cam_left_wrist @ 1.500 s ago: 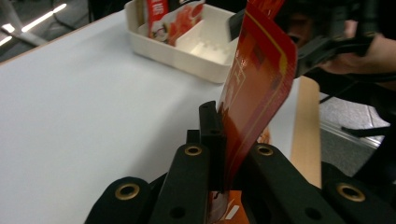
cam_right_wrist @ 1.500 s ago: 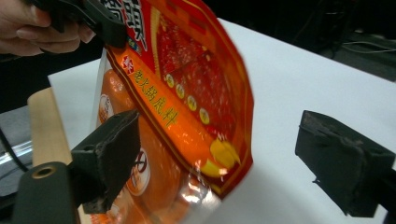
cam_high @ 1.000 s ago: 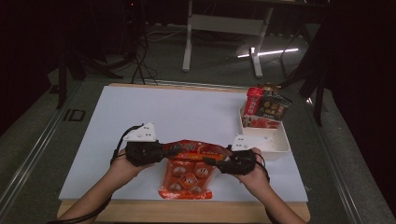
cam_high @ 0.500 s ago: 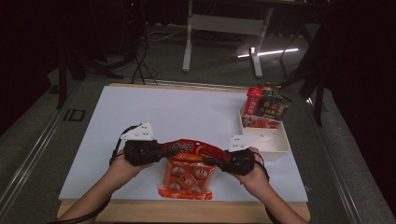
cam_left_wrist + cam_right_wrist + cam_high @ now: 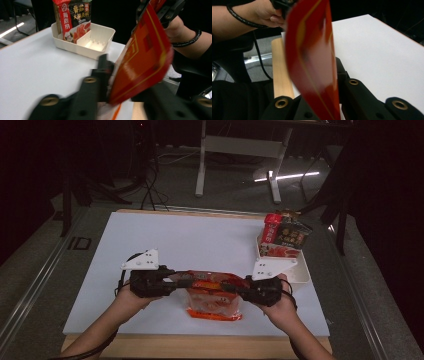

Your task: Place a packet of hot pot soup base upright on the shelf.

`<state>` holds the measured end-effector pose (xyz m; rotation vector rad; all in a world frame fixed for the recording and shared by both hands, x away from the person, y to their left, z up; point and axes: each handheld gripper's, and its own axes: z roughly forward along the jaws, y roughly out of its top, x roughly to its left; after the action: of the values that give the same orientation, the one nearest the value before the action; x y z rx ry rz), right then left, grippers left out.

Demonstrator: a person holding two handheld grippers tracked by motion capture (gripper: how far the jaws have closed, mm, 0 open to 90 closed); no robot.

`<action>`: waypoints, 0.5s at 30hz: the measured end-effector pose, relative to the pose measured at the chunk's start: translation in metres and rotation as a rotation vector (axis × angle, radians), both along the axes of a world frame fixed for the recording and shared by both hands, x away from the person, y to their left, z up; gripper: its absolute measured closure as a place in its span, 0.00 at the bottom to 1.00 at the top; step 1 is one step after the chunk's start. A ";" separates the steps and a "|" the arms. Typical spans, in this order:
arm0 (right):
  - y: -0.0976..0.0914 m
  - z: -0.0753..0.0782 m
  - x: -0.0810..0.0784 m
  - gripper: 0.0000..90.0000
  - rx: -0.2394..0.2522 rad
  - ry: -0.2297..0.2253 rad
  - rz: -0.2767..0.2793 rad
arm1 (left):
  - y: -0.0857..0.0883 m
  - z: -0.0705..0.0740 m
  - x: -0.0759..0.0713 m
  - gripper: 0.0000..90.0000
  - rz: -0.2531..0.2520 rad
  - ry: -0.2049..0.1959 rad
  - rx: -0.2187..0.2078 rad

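A glossy red food pouch (image 5: 214,294), seemingly lifted, hangs gripped between left claw (image 5: 176,279) and right claw (image 5: 231,286).

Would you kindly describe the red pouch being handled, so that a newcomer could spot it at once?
On the white table, look at the near edge, between the person's two black grippers. The red pouch hangs there, gripped at its top corners, printed with round food pictures. Unlike the packets standing in the cream tray, it is lifted.
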<state>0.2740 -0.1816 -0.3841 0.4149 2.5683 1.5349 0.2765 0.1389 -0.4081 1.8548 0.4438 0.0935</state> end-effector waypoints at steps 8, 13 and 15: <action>-0.011 0.012 0.004 1.00 0.006 -0.015 -0.036 | 0.009 -0.007 0.005 0.34 0.059 0.035 -0.072; -0.020 0.026 0.006 1.00 0.029 -0.023 -0.057 | 0.008 -0.016 0.003 0.14 0.087 0.036 -0.052; -0.025 0.033 0.008 1.00 0.046 -0.021 -0.072 | 0.005 -0.020 0.002 0.03 0.100 0.046 -0.036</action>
<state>0.2822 -0.2065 -0.3510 0.4871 2.4777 1.5684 0.2790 0.1441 -0.4285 1.8019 0.5667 0.1096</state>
